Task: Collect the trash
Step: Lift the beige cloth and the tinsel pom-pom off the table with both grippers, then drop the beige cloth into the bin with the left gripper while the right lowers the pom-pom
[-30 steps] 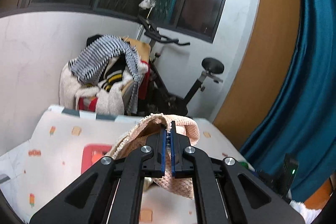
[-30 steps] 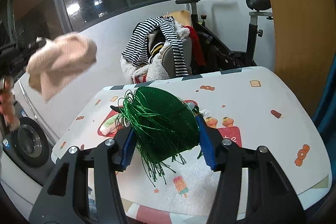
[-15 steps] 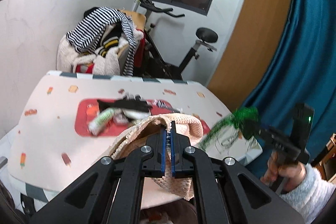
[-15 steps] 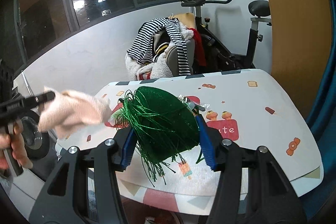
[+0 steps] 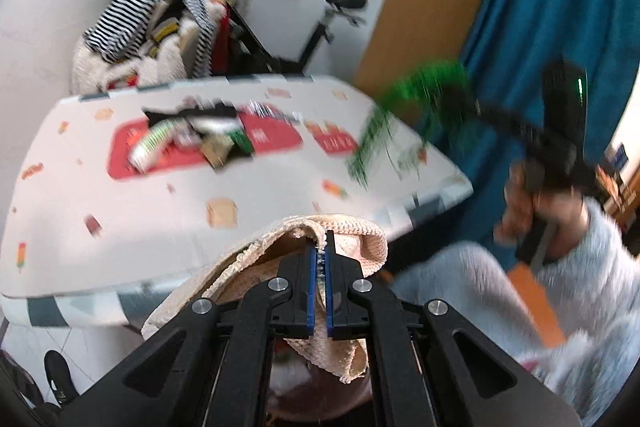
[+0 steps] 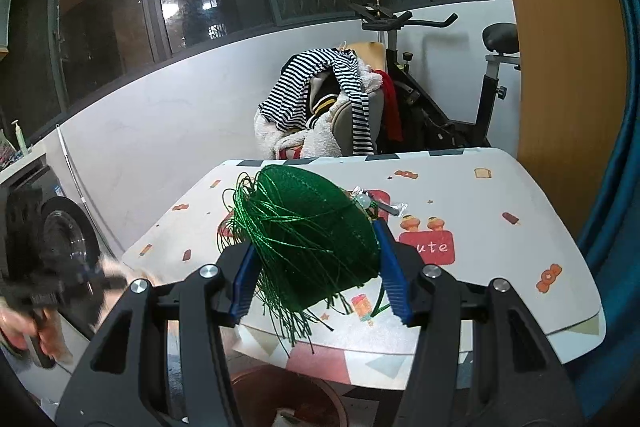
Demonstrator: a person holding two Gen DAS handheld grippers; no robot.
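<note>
My left gripper (image 5: 319,259) is shut on a pink knitted cloth (image 5: 344,239) and holds it off the table's near edge, above a brown bin (image 5: 320,403). My right gripper (image 6: 316,267) is shut on a green tasselled bundle (image 6: 308,223), held above the near edge of the table (image 6: 480,195). The bundle (image 5: 408,95) and right gripper show blurred in the left wrist view. A heap of trash (image 5: 192,139) with a cup and wrappers lies on the table's red patch. The left gripper (image 6: 60,287) shows blurred at the lower left of the right wrist view.
A brown bin (image 6: 288,399) stands on the floor below the table's near edge. A chair piled with striped clothes (image 6: 320,99) and an exercise bike (image 6: 440,87) stand behind the table. A washing machine (image 6: 60,239) is at the left, a blue curtain (image 5: 540,7) at the right.
My left gripper has dropped low and pulled back off the table's near edge with the cloth. My right gripper has held the green bundle nearly still.
</note>
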